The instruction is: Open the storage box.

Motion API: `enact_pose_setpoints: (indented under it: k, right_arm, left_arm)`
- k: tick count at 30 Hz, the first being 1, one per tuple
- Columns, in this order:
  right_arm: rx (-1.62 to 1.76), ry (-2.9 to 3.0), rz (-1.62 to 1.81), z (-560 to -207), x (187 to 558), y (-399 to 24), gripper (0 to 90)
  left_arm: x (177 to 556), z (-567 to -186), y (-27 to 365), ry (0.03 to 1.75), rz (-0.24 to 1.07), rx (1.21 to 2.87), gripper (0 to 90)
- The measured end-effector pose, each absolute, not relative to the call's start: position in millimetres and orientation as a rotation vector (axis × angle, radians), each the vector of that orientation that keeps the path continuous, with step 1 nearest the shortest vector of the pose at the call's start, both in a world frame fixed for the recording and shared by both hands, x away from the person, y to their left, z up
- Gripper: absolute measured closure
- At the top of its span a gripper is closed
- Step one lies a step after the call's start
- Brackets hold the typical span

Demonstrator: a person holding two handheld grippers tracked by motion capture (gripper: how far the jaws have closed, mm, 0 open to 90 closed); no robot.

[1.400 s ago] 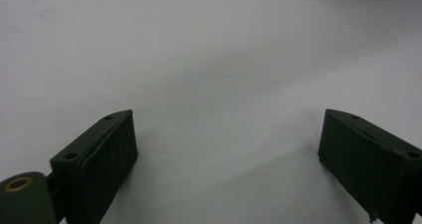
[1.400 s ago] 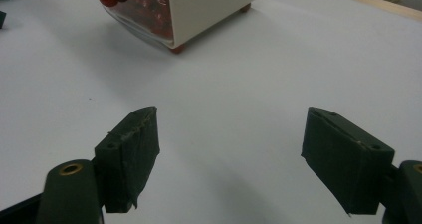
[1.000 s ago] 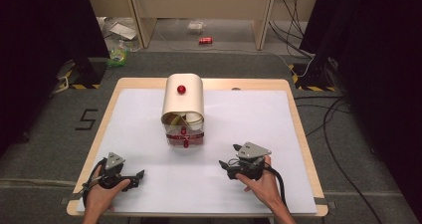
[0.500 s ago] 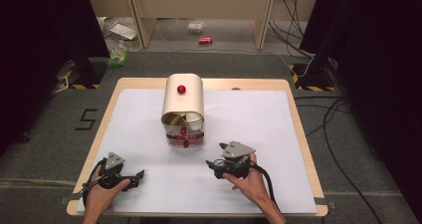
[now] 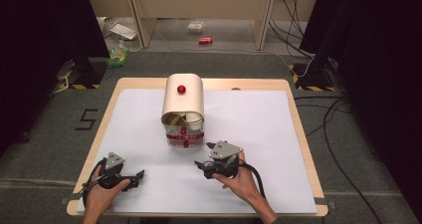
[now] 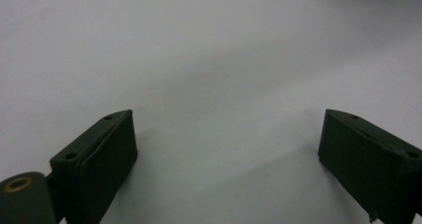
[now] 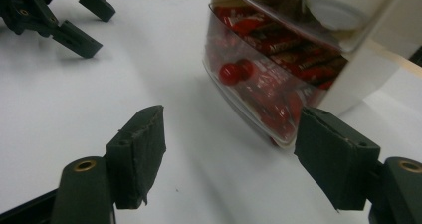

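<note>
right gripper (image 5: 205, 155): unclenched, jaws just narrowing, nothing between | drawer knob (image 5: 185, 144) of bread box (image 5: 183, 100): ungrasped | left gripper (image 5: 141, 174): released, near worktop front edge

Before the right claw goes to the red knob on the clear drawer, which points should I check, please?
1. Right claw open and empty: ok; its jaws have just been closing a little, with nothing between them.
2. Round red knob on the clear plastic drawer in sight of the right claw: ok.
3. White table sheet free between claw and drawer: ok.
4. Left claw open, resting away from the drawer: ok.
5. Cream rounded box standing steady: cannot tell.
</note>
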State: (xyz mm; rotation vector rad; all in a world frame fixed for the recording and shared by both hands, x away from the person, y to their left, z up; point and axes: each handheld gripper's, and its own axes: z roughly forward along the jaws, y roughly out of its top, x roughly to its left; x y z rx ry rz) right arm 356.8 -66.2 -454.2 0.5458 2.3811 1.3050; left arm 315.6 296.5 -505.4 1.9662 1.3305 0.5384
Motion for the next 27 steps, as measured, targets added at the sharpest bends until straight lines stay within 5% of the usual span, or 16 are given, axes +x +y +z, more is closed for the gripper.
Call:
enact_pose_setpoints:
  k: [27]
  right_arm:
    - [0.328, 2.311, 1.225, -453, 368, -26, 31.4]
  left_arm:
    - [316, -505, 297, 1.330, 0.539, 1.966, 7.5]
